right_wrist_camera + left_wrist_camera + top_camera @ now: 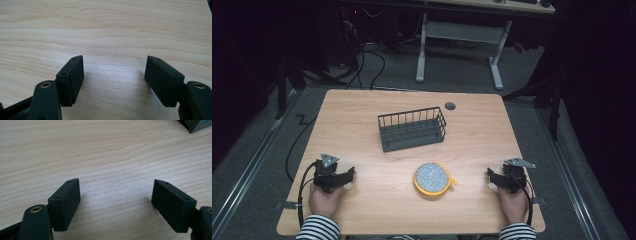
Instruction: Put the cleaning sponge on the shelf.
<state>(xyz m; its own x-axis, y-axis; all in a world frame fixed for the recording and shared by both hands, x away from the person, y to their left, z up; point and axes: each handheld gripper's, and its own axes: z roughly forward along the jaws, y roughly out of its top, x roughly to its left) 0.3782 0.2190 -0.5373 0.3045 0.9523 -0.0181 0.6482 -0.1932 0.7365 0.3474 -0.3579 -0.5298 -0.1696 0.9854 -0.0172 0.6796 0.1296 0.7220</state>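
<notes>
Both tools (pixel 350 176) (pixel 490 176) agape; scrubber (pixel 432 178) unlabelled.

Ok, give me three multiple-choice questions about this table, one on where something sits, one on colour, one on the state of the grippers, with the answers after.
1. Where does the round scrubber lie?
A. Inside the wire basket
B. On the table, nearer the person than the wire basket
C. Between the left gripper's jaws

2. What colour is the round scrubber's rim?
A. Yellow-orange
B. Blue
C. Red

3. How do the jaws of the left gripper and right gripper stand?
A. Both shut on the basket
B. One open, one shut
C. Both open, with nothing between them

Answers: B, the high view shows it on bare wood in front of the wire basket; A, the rim around its speckled grey top is yellow-orange; C, each gripper view shows only table between the spread jaws.
</notes>
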